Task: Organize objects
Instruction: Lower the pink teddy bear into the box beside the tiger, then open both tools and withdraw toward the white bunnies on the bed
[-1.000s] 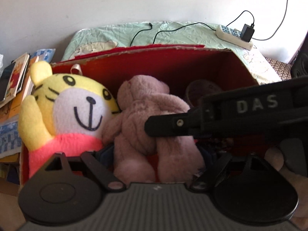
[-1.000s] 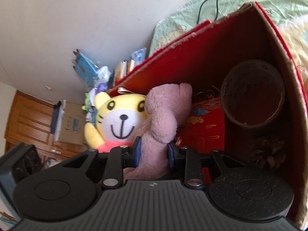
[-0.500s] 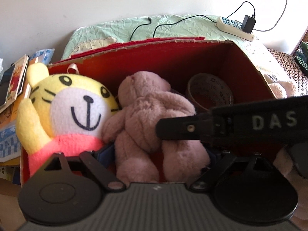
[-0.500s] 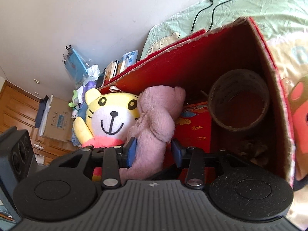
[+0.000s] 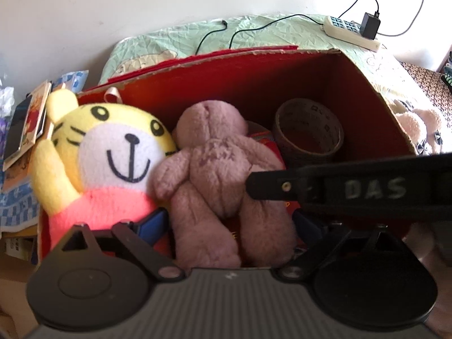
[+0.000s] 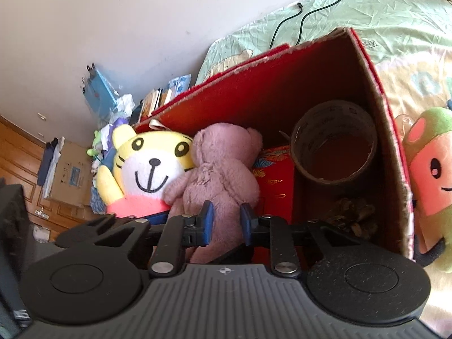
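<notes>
Left wrist view: the left tool [image 5: 230, 226] is spread wide around the pink bear [image 5: 217, 175], which lies in the red box [image 5: 282, 84] beside the yellow tiger [image 5: 113, 155].

Right wrist view: the right tool [image 6: 224, 221] stands parted beside the bear's leg — placing looks done; next, probably withdraw and fetch the carrot plush [image 6: 429, 180] outside the box.

We cannot see the mauve plush bear [image 5: 214, 169]'s lower legs behind the left gripper [image 5: 230, 223]; the green-and-orange plush toy [image 6: 429, 180] is cropped by the right edge.

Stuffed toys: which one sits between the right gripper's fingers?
The pink bear, lying in the red box with its leg between the right gripper's blue pads. The yellow tiger sits beside it; the green-and-orange toy is outside the box.
</notes>
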The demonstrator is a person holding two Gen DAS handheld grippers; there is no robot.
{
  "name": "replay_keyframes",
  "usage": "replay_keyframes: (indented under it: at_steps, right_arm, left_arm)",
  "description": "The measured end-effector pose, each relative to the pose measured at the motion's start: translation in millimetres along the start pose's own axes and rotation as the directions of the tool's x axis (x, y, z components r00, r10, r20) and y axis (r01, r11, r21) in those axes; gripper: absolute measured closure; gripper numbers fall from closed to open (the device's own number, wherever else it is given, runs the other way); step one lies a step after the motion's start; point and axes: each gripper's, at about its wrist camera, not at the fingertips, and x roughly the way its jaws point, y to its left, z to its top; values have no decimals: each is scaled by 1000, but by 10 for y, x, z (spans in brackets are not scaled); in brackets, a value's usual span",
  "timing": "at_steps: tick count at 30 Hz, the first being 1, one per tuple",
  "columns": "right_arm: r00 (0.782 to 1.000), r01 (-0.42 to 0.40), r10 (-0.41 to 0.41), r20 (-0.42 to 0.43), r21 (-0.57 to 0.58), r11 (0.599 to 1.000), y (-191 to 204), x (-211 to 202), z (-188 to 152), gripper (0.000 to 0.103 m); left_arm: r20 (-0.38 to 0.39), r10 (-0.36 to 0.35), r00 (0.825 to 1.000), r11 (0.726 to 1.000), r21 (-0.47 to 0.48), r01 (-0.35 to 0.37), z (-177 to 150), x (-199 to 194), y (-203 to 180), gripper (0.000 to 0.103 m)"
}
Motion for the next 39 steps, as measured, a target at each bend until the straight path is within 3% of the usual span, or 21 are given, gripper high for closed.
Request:
replay_keyframes:
  at_steps: [5, 8, 15, 29, 39]
  right_arm:
    - [1000, -1, 0, -5, -3, 1000, -15, 17, -24, 76]
    - [1000, -6, 6, -9, -12, 1000, -2, -10, -39, 70]
    - [998, -40, 40, 38, 2, 999, -24, -211, -41, 65]
    - [983, 95, -75, 167, -114, 989, 21, -749, -137, 66]
    - [978, 103, -74, 194, -142, 984, -192, -1264, -255, 65]
  left_arm:
    - [16, 12, 1000, 1000, 8, -12, -52, -93, 28, 8]
    - [13, 17, 1000, 1000, 4, -17, -46, -107, 29, 8]
    - [27, 34, 999, 999, -4, -34, -4, -198, 0, 9]
    - [46, 109, 993, 994, -10, -109, 44, -403, -252, 8]
    - [91, 99, 991, 995, 10, -100, 24, -686, -755, 8]
